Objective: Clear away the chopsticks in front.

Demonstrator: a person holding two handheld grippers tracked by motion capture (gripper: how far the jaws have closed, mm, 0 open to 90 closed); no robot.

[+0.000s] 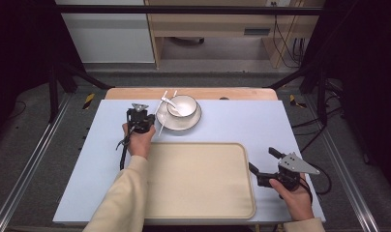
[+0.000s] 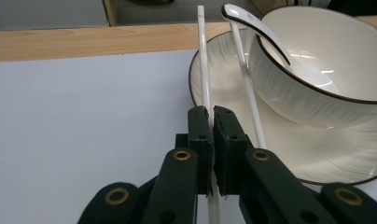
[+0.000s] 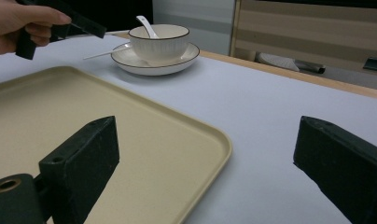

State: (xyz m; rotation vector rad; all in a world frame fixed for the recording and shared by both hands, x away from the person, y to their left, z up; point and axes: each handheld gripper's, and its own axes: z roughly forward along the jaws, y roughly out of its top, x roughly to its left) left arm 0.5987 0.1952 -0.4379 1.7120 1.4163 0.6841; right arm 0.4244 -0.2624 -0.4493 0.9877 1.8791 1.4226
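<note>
My left gripper [image 2: 211,123] is shut on a white chopstick [image 2: 203,56], pinched near its near end; the far end leans over the rim of a white plate [image 2: 224,60]. A second chopstick [image 2: 246,79] lies on the plate beside a white ribbed bowl [image 2: 317,70] with a dark rim. A white spoon [image 2: 252,23] rests in the bowl. In the high view my left gripper [image 1: 146,121] sits just left of the plate [image 1: 172,122] and bowl [image 1: 183,105]. My right gripper [image 1: 263,160] stands open with nothing in it by the right edge of a beige tray [image 1: 198,179].
The tray [image 3: 60,102] takes up the near middle of the pale blue table top [image 1: 242,121]. A wooden strip [image 1: 135,93] runs along the far edge. Black frame posts stand at both far corners. Bare surface lies right of the plate.
</note>
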